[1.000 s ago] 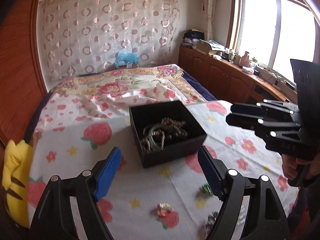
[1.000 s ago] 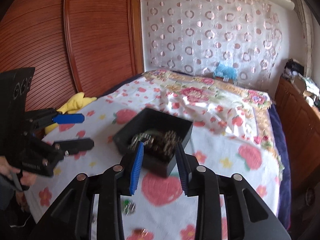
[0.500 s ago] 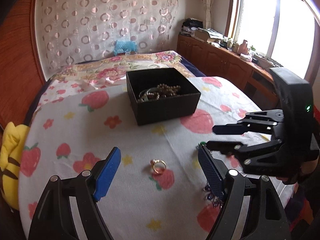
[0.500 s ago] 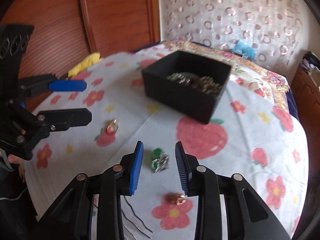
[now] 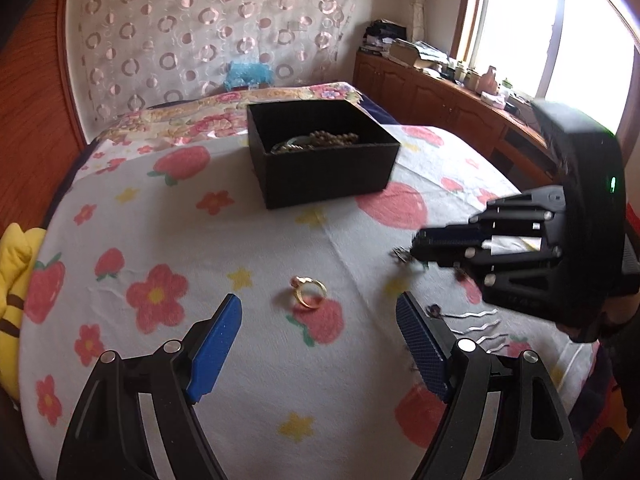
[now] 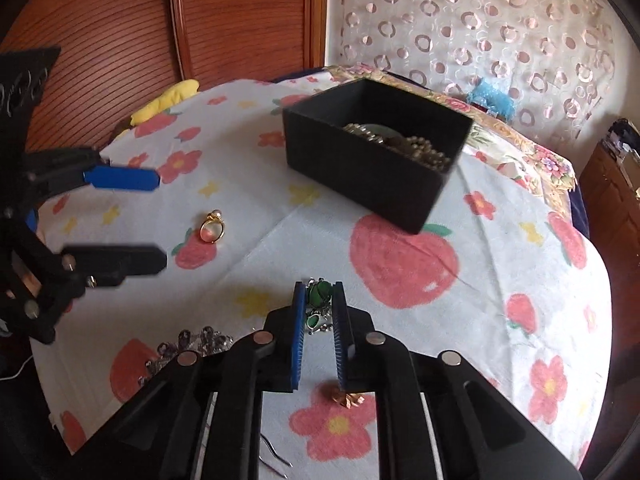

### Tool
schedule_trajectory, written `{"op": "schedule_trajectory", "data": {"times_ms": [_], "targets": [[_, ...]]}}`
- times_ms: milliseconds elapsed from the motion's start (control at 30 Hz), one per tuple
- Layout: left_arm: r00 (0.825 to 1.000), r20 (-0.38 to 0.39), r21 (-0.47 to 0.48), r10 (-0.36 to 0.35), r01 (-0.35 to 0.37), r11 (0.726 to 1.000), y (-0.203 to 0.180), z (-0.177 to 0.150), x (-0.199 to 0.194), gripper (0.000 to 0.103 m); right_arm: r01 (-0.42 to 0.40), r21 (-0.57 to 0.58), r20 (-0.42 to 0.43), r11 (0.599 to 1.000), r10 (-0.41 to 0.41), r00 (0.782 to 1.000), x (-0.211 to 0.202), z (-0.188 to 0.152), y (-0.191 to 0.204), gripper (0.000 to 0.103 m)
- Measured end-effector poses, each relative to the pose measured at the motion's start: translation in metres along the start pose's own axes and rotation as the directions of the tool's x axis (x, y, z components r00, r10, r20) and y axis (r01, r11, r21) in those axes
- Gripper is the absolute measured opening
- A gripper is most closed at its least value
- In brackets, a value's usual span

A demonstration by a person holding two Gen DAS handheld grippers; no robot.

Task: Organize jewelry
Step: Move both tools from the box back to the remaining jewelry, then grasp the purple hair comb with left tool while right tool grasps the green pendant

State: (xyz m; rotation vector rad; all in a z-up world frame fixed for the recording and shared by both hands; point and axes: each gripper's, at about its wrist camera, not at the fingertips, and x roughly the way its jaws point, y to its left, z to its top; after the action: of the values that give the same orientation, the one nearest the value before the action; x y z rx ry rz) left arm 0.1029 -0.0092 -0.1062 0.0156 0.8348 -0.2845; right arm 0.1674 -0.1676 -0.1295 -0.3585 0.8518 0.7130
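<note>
A black open box (image 5: pixel 320 156) with beads and bangles inside sits on the flowered cloth; it also shows in the right wrist view (image 6: pixel 376 160). A gold ring (image 5: pixel 307 292) lies in front of my open left gripper (image 5: pixel 318 320), also seen in the right wrist view (image 6: pixel 211 227). My right gripper (image 6: pixel 319 300) is low on the cloth with its jaws narrowed around a green-stone piece (image 6: pixel 319 294). In the left wrist view the right gripper (image 5: pixel 416 250) tips meet that piece (image 5: pixel 400 257).
Dark crystal jewelry (image 6: pixel 192 344) lies left of the right gripper, a small gold piece (image 6: pixel 350 398) under it. Wavy hairpins (image 5: pixel 480 324) lie at the right. A yellow plush (image 5: pixel 16 264) sits at the left edge. Wooden cabinets (image 5: pixel 432 92) stand by the window.
Both grippers have come down toward the cloth. The right gripper's jaws have narrowed from well apart to close around the green-stone piece. The left gripper stays open.
</note>
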Motion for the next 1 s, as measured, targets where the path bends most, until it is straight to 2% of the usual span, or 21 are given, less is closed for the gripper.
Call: {"op": "schedule_trajectory", "data": {"times_ms": [367,400,467,667,733,833,1000], "targets": [[0.995,-0.062,0.056,-0.079,0.082,0.995,-0.038,-0.009,0.014,0.076,0.005,0.049,0.093,0.999,-0.010,0.996,-0.044,-0.008,-0.015,0.014],[0.994,-0.066,0.056,-0.087,0.091,0.994,-0.039,-0.009,0.015,0.074,0.005,0.051,0.097,0.999,-0.010,0.995,-0.046,-0.008,-0.015,0.015],[0.992,-0.079,0.056,-0.102,0.107,0.993,-0.041,-0.010,0.017,0.058,0.003,0.057,0.105,0.998,-0.009,0.994,-0.051,-0.009,-0.017,0.015],[0.983,-0.108,0.046,-0.149,0.155,0.987,-0.047,-0.013,0.022,0.040,0.007,0.068,0.113,0.998,-0.015,0.994,-0.054,-0.010,-0.019,0.015],[0.981,-0.110,0.042,-0.161,0.167,0.985,-0.048,-0.013,0.023,0.037,0.007,0.067,0.113,0.998,-0.015,0.993,-0.053,-0.010,-0.018,0.015],[0.975,-0.114,0.024,-0.193,0.197,0.980,-0.047,-0.013,0.023,0.024,0.006,0.068,0.118,0.998,-0.014,0.993,-0.055,-0.009,-0.019,0.015],[0.976,-0.090,0.006,-0.200,0.202,0.979,-0.044,-0.015,0.019,0.021,0.006,0.064,0.120,0.998,-0.014,0.993,-0.057,-0.008,-0.018,0.015]]}}
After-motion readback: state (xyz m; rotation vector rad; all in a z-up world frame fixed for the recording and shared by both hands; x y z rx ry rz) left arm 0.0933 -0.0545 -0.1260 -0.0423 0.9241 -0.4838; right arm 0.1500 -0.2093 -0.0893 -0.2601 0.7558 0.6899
